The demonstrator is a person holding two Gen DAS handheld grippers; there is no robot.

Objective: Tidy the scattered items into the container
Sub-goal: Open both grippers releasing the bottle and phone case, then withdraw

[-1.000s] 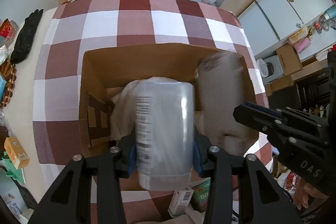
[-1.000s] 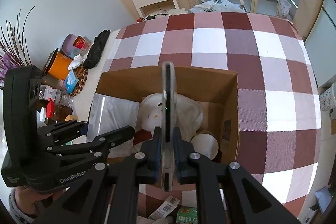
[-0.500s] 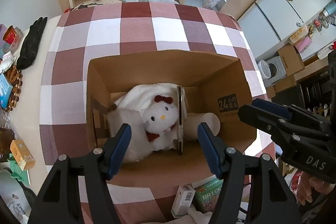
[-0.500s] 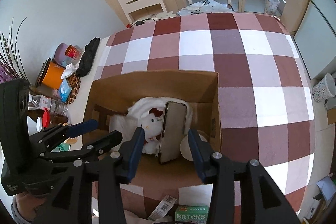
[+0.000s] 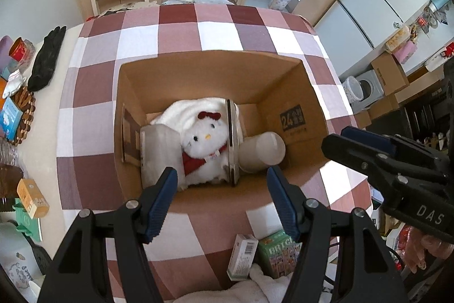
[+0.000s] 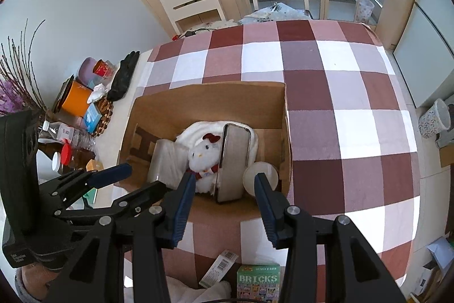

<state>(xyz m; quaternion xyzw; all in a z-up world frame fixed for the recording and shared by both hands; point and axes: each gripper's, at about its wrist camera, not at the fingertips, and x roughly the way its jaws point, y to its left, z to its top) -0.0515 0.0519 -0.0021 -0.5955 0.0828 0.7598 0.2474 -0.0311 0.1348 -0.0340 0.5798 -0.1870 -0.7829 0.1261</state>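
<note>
Left wrist | left gripper (image 5: 222, 186) jaws spread, empty | clear bottle (image 5: 160, 154) in box (image 5: 295, 95), just beyond jaws

Your table (image 6: 340, 81) in checked cloth, open box (image 6: 210, 101) mid-table, bricks box (image 6: 258, 284) and small carton (image 5: 241, 256) at near edge

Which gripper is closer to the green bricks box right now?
Right, probably. The right gripper hangs open above the table's near edge, with the green bricks box just below it. The left gripper, also open, sits further left, over the cardboard box's near wall.
</note>
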